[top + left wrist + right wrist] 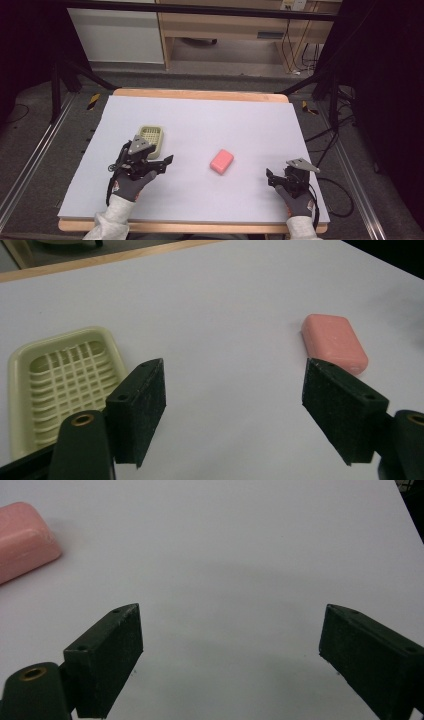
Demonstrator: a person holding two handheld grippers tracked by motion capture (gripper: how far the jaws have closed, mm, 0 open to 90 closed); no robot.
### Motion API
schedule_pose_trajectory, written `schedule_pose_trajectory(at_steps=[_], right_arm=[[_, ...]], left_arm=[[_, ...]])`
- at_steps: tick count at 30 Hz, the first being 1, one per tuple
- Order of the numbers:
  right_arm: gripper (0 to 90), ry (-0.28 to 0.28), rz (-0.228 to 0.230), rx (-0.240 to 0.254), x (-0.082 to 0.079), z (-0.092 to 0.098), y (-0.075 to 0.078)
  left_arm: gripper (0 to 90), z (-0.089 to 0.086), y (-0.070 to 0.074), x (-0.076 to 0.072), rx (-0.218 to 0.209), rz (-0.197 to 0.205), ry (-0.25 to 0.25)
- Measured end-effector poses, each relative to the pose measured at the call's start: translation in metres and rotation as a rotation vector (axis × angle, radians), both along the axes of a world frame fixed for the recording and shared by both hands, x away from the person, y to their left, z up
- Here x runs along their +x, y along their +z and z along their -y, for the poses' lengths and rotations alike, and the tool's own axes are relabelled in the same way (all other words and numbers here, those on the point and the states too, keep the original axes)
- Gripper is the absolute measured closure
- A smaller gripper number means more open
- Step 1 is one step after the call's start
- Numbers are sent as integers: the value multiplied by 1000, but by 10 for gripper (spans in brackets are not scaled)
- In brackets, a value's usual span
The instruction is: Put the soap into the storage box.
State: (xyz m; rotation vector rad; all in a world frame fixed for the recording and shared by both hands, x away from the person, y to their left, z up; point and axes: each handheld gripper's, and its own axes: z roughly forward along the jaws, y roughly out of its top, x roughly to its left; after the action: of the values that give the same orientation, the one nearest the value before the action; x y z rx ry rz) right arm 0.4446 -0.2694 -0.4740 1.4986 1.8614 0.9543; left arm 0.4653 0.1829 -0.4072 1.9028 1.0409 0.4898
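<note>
A pink bar of soap (221,161) lies flat near the middle of the white table mat. A pale yellow soap dish (151,137) with a grid floor sits to its left. My left gripper (166,163) hovers just in front of the dish, jaws wide apart and empty. In the left gripper view the dish (59,375) is at the left and the soap (334,343) at the upper right, beyond my right jaw. My right gripper (270,177) rests open at the mat's right front. In the right gripper view the soap (22,540) is at the far left.
The white mat (200,125) covers a wooden table (200,94) whose edge shows at the back. A wooden cabinet (225,30) and cables (300,55) stand beyond the table. Dark frame legs (60,75) flank both sides.
</note>
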Motion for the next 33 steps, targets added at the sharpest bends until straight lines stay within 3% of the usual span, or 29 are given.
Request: schedule_pose_trajectory(at_steps=[16,33], right_arm=[[106,-3,0,-4,1,0,0],[106,3,-1,-5,1,-2,0]], left_arm=[[249,48,2,16,43,-17,-68],[245,86,0,33,78,-42,-109]])
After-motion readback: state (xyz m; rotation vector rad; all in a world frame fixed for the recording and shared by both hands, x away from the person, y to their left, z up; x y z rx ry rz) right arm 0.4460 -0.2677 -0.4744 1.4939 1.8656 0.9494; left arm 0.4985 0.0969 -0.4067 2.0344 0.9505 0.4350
